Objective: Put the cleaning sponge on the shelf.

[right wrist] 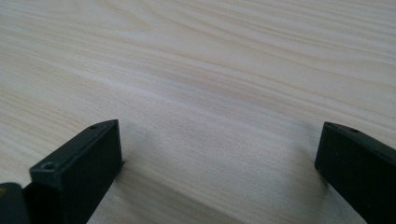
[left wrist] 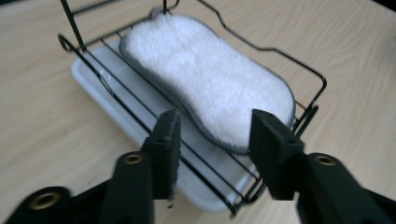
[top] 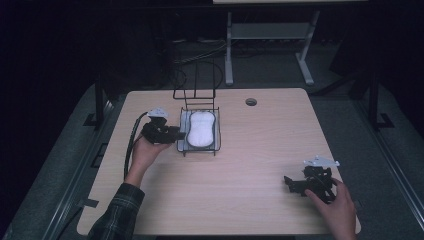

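White and fluffy, the sponge (left wrist: pixel 210 74) lay in the wire rack (left wrist: pixel 299 70) over a pale tray (left wrist: pixel 93 84), at upper centre of the left gripper view. The left gripper (left wrist: pixel 215 135) stood released, jaws apart just before the sponge's near edge. At lower right of the high view the right gripper (top: pixel 295 184) rested wide open over bare table (right wrist: pixel 196 60). Closing low could have snagged a wire and dragged the rack.
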Available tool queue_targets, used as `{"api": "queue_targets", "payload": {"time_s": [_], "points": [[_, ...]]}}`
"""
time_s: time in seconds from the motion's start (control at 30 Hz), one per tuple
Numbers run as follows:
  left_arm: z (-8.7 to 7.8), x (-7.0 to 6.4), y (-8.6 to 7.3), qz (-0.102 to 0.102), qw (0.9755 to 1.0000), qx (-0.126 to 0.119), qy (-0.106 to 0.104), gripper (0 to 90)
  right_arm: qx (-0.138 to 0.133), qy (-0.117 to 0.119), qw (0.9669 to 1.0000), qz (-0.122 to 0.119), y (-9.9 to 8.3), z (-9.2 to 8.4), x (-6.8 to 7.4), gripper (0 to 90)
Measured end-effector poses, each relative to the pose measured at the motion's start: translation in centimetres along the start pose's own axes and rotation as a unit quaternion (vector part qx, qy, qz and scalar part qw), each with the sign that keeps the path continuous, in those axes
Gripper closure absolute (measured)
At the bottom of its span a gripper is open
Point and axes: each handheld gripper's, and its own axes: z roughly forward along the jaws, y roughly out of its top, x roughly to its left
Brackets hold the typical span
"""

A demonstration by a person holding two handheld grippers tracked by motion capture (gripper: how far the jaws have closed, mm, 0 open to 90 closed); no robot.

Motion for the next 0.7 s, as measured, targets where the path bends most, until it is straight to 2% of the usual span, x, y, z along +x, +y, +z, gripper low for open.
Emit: {"api": "queue_targets", "payload": {"time_s": [0.03,0.07,0.13,0.33,0.4,0.7], "points": [[-0.1,0.0,-0.2,0.001,1.0,-0.002,0.0,45.1,0.0,0.0,1.0,0.0,0.0,0.0,0.0,0.2],[-0.3,-0.1,-0.4,-0.001,1.0,-0.007,0.005,39.8,0.0,0.0,1.0,0.001,0.0,-0.1,0.0,0.2],[-0.8,-0.3,-0.8,-0.002,0.9999,-0.007,0.015,35.5,0.0,0.0,1.0,0.001,0.0,-0.1,0.0,0.2],[-1.9,-1.0,-1.6,0.008,0.9994,0.005,0.033,24.9,0.0,0.0,1.0,0.001,0.0,0.0,0.0,0.2],[-2.3,-1.2,-1.9,0.005,0.9993,0.01,0.035,23.7,0.001,0.0,1.0,0.001,0.0,-0.1,0.0,0.2],[-3.7,-2.8,-3.6,0.016,0.9986,0.01,0.049,17.6,0.001,0.0,1.0,0.001,0.0,-0.1,0.0,0.2]]}}
